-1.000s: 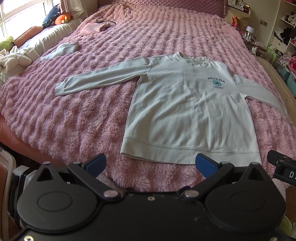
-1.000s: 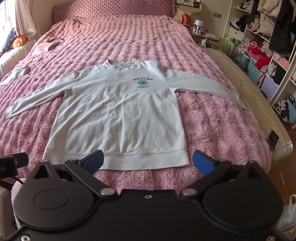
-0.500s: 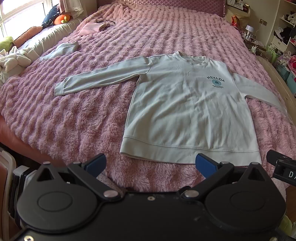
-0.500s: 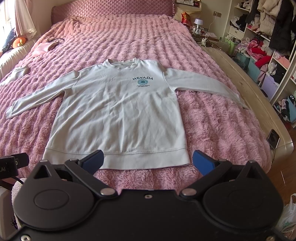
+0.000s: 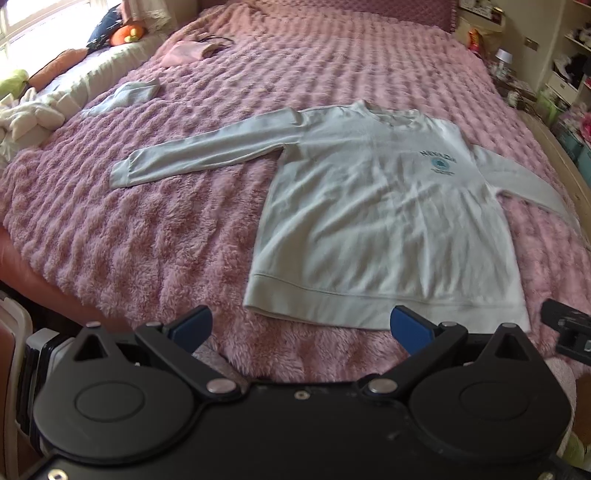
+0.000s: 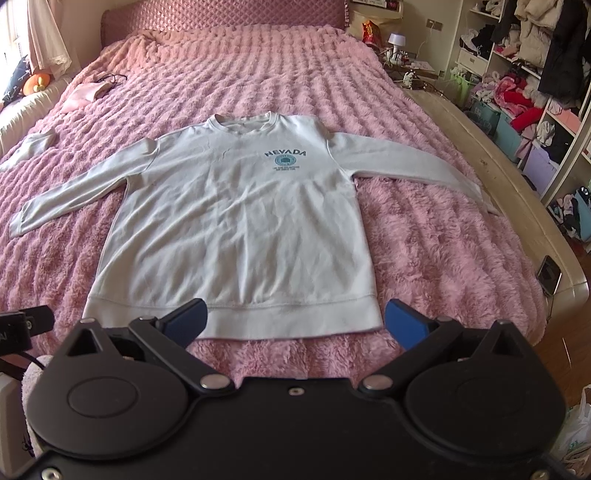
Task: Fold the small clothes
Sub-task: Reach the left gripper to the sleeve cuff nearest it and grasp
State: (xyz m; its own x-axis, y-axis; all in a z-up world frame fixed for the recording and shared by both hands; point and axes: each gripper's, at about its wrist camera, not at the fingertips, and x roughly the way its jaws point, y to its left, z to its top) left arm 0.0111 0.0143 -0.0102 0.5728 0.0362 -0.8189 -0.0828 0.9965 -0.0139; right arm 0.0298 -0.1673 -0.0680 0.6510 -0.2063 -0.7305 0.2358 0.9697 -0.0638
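Observation:
A pale long-sleeved sweatshirt (image 6: 236, 221) with a teal NEVADA print lies flat, front up, on the pink fluffy bedspread (image 6: 424, 258), both sleeves spread out sideways. It also shows in the left wrist view (image 5: 376, 229). My right gripper (image 6: 295, 321) is open and empty, hovering just short of the hem's right half. My left gripper (image 5: 301, 328) is open and empty, near the hem's left corner. Neither touches the cloth.
A small folded pale garment (image 5: 129, 96) and a pink cloth with a cord (image 5: 184, 53) lie far left on the bed. Pillows and soft toys (image 5: 125, 35) line the left side. The wooden bed edge (image 6: 498, 177) and cluttered shelves (image 6: 524, 74) are on the right.
Both grippers have moved slightly forward towards the sweatshirt's hem, the left view shifting a little. The sweatshirt has not moved and both grippers stay open.

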